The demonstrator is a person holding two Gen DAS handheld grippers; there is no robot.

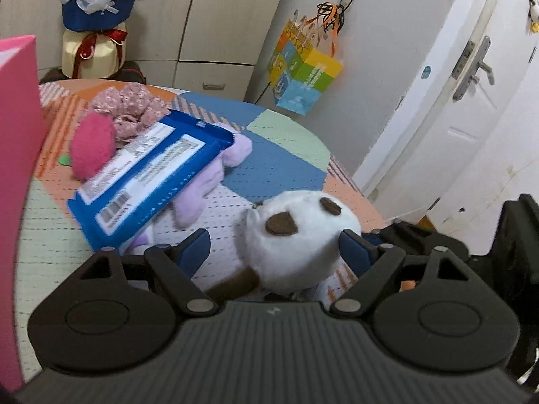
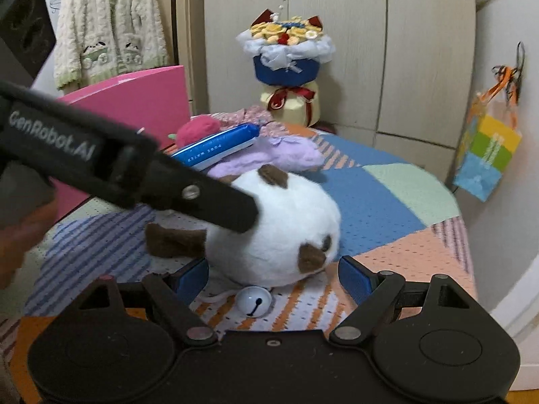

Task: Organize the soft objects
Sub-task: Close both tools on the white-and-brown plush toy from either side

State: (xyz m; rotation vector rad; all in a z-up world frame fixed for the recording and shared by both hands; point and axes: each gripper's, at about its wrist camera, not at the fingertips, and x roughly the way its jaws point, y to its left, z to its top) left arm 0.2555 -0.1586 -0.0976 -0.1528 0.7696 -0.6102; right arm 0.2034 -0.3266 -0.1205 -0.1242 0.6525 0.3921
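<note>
Resting on surface (image 2: 387,202): white plush (image 2: 279,232), bell (image 2: 253,301) just beside it.
Left hand-held gripper (image 1: 274,245): released, fingers either side of the plush (image 1: 299,235).
Right hand-held gripper (image 2: 273,271): released, near the plush.
Behind: blue pack (image 1: 148,171) on purple plush (image 1: 198,192).

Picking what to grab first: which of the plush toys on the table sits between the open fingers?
The white plush toy with brown patches; the pink one and the purple one lie farther back by the blue packet.

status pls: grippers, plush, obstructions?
Left gripper open, straddling white plush. Right gripper open, just short of it. Blue wipes pack lies across purple plush behind.
</note>
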